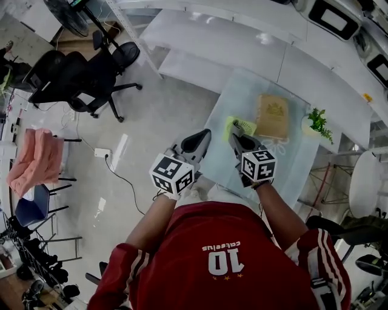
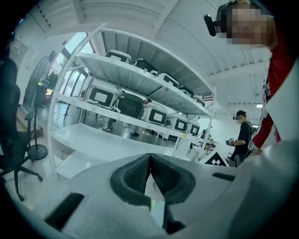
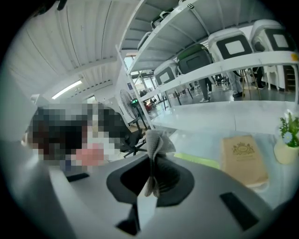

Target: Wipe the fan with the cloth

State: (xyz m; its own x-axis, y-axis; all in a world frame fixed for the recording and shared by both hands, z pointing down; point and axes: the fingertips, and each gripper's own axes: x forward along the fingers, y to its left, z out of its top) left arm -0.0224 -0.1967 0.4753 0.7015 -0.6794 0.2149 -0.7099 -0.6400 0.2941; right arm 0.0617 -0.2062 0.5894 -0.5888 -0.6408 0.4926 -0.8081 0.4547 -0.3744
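Note:
A small yellow-green fan point(image 1: 240, 126) lies on the glass table point(image 1: 294, 166), just beyond my right gripper point(image 1: 236, 138). In the right gripper view only a green edge of the fan point(image 3: 198, 160) shows past the jaws. My right gripper point(image 3: 153, 164) is shut on a crumpled grey cloth point(image 3: 157, 141), which sticks up from between the pads. My left gripper point(image 1: 201, 135) hangs beside the right one, over the table's near left edge. In the left gripper view the left gripper point(image 2: 150, 161) is shut, with nothing between its jaws.
A tan book point(image 1: 271, 116) point(image 3: 243, 159) and a small potted plant point(image 1: 316, 123) point(image 3: 287, 140) sit on the table past the fan. White shelving point(image 1: 242, 36) stands behind. Black office chairs point(image 1: 91, 75), a floor fan point(image 1: 68, 14) and a pink cloth point(image 1: 36, 160) are at the left.

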